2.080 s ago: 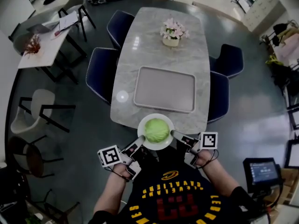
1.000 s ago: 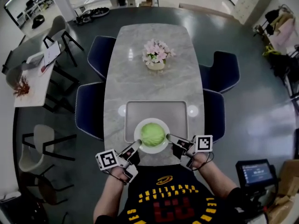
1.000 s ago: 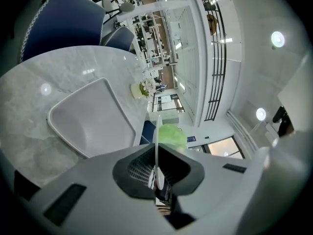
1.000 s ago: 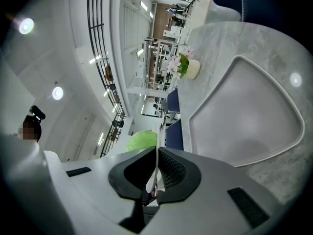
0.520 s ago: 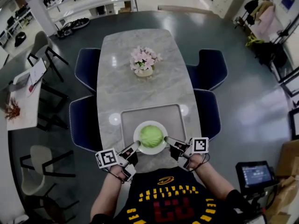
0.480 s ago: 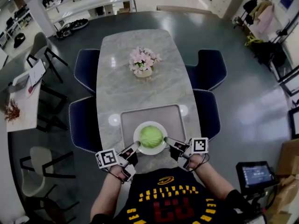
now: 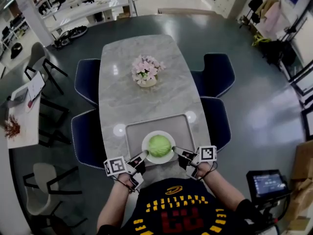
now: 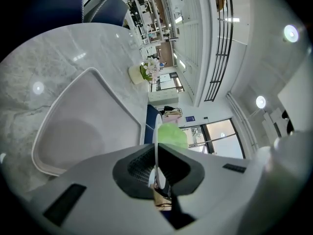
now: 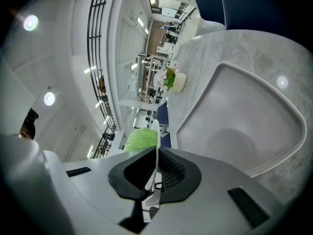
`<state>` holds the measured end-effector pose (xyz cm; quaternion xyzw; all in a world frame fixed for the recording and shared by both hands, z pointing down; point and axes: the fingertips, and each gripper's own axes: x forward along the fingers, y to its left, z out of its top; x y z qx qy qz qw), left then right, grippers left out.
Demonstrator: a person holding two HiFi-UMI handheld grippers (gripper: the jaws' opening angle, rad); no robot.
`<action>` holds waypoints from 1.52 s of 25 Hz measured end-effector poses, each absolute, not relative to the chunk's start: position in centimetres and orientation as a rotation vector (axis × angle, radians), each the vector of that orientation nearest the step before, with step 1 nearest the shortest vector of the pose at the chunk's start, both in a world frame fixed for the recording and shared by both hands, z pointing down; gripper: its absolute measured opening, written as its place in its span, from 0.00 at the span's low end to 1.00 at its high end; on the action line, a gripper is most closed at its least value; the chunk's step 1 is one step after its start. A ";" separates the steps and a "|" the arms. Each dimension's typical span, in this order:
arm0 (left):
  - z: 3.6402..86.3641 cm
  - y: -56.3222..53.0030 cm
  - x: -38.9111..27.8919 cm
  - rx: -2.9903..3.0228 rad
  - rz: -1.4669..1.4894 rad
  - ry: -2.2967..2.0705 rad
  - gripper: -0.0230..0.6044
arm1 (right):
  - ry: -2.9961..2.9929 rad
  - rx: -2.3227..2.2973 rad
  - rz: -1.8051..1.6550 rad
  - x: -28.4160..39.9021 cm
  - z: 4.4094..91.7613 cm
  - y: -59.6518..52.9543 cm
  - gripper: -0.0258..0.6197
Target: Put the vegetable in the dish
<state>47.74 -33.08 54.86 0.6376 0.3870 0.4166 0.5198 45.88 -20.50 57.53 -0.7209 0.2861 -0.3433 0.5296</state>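
Note:
A white dish (image 7: 146, 153) with a green cabbage (image 7: 158, 145) in it hangs above the near end of a grey tray (image 7: 138, 134). My left gripper (image 7: 142, 155) is shut on the dish's left rim and my right gripper (image 7: 175, 150) is shut on its right rim. In the left gripper view the thin rim (image 8: 156, 153) runs between the dark pads, with the cabbage (image 8: 172, 133) beyond. The right gripper view shows the rim (image 9: 156, 155) clamped the same way, the cabbage (image 9: 141, 137) to its left and the tray (image 9: 254, 115) below.
The tray lies on a long marble table (image 7: 137, 82) with a pot of pink flowers (image 7: 145, 71) farther along. Dark blue chairs (image 7: 215, 77) flank both sides. A small screen (image 7: 266, 184) stands at my lower right.
The dish with the cabbage has been carried forward from the table's near edge over the tray. Both grippers kept their hold on its rim.

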 end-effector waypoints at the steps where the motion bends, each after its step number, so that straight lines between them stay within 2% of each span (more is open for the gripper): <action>1: 54.9 -33.0 47.9 1.518 0.992 0.932 0.06 | 0.683 -1.725 -0.822 46.1 57.8 -20.5 0.07; 16: 58.9 -33.4 51.1 1.518 0.997 0.974 0.06 | 0.734 -1.753 -0.829 49.1 62.0 -21.5 0.07; 22: 62.6 -34.3 51.6 1.611 1.130 0.913 0.06 | 0.758 -1.722 -0.828 49.8 63.3 -21.8 0.07; 28: 64.6 -34.1 52.1 1.613 1.151 0.924 0.06 | 0.585 -1.690 -0.968 49.0 66.3 -21.0 0.07; 38: 67.6 -33.1 52.4 1.600 1.217 0.924 0.06 | 0.549 -1.690 -1.017 49.6 68.5 -20.5 0.07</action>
